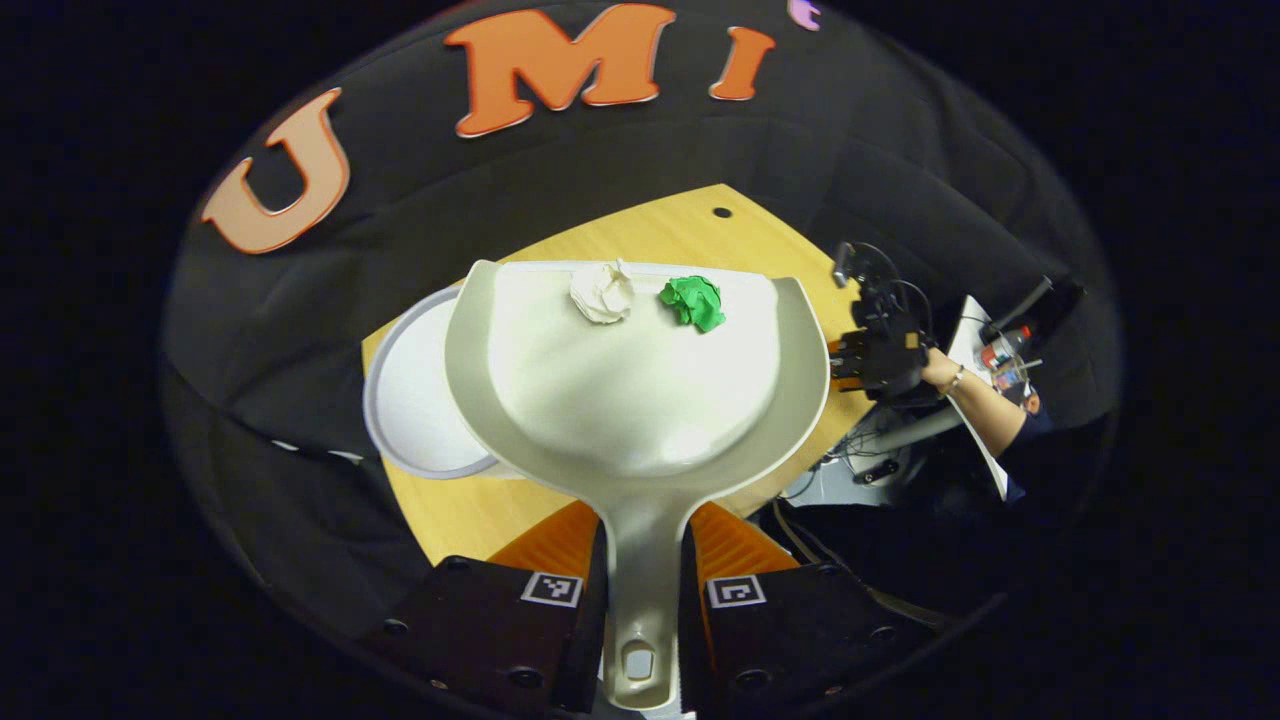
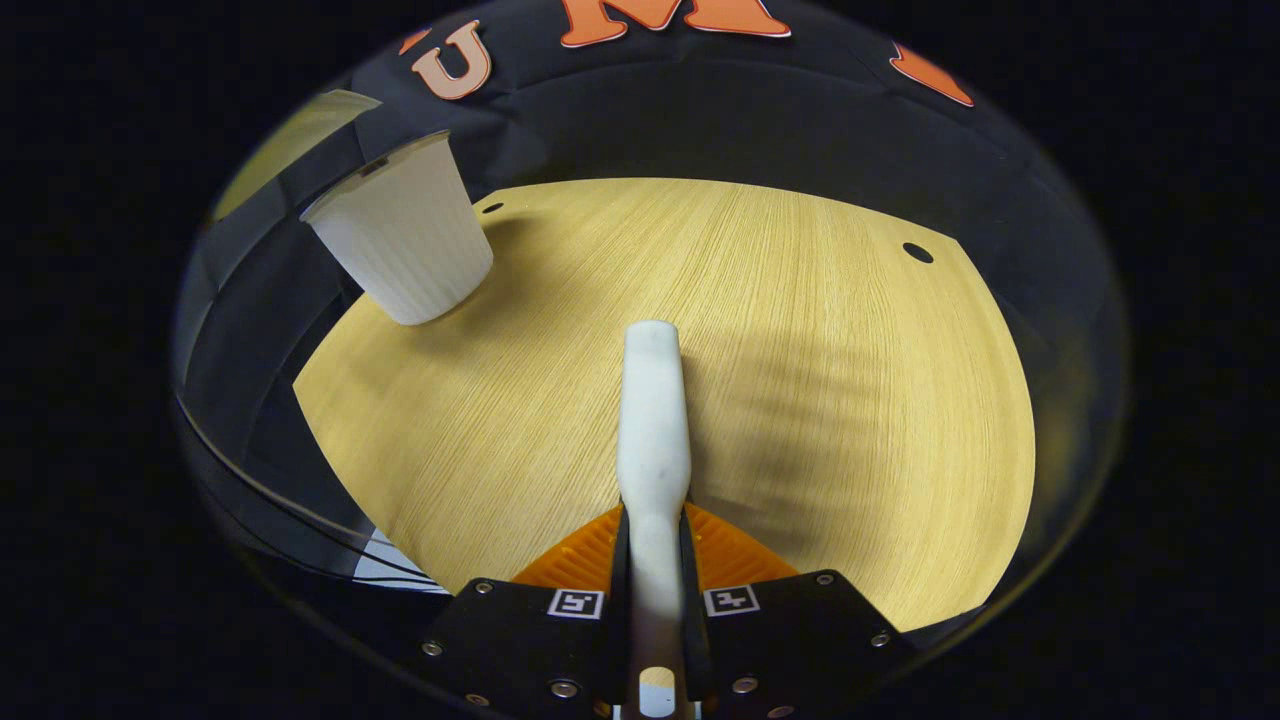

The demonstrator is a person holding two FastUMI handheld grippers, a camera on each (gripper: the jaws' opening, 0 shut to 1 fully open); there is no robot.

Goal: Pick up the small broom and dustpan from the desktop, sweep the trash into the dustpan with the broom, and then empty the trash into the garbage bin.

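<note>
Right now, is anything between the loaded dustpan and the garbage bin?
Nothing visible. The left gripper holds the dustpan, with white trash and green trash inside, right over the bin's open rim.

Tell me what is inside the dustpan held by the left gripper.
Two crumpled paper wads lie in the white plastic dustpan near its front lip: a white paper wad and a green paper wad. The tabletop under the pan is covered.

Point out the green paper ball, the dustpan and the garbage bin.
green paper ball (image 1: 694, 302), left gripper view, its crumpled middle.
dustpan (image 1: 640, 400), left gripper view, bare floor of the pan.
garbage bin (image 2: 405, 245), right gripper view, its ribbed white side wall.
</note>
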